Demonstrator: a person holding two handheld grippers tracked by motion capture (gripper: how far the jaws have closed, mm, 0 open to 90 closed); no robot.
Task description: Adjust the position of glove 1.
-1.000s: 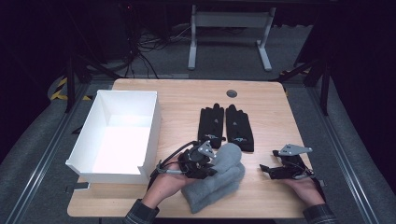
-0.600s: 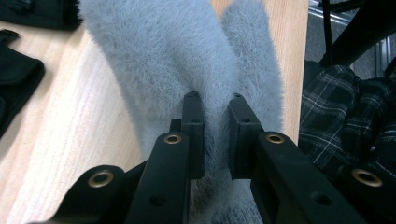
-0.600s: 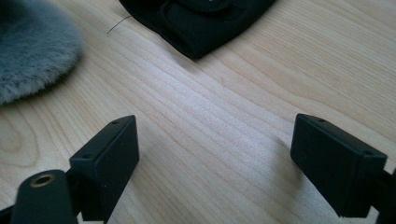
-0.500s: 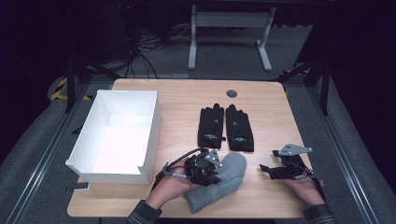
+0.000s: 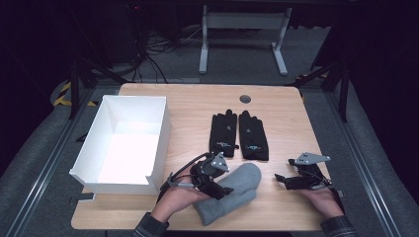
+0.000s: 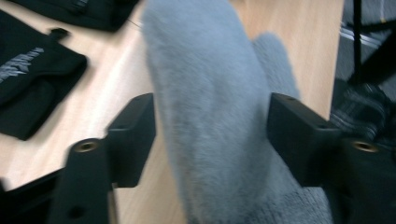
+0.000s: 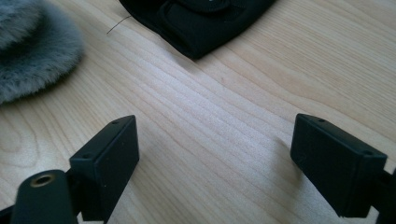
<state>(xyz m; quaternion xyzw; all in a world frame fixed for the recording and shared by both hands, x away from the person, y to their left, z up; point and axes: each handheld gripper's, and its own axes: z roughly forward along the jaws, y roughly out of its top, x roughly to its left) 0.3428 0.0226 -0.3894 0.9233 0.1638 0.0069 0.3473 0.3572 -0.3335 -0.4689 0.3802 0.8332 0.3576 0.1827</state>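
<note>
High view: the grey mitten (image 5: 230, 192) lies on the table (image 5: 276, 98) at about 6 o'clock, just below the black gloves (image 5: 239, 134), with the white box (image 5: 123, 143) off at 9 o'clock. The left gripper (image 5: 213, 181) sits over the mitten, the right gripper (image 5: 289, 180) at 4 o'clock – well apart from it.

Left gripper view: jaws have just been opening, the mitten (image 6: 219, 121) lies between them, pads off it – released.

Right gripper view: jaws spread wide over bare wood, the mitten (image 7: 32, 51) at 10 o'clock.
</note>
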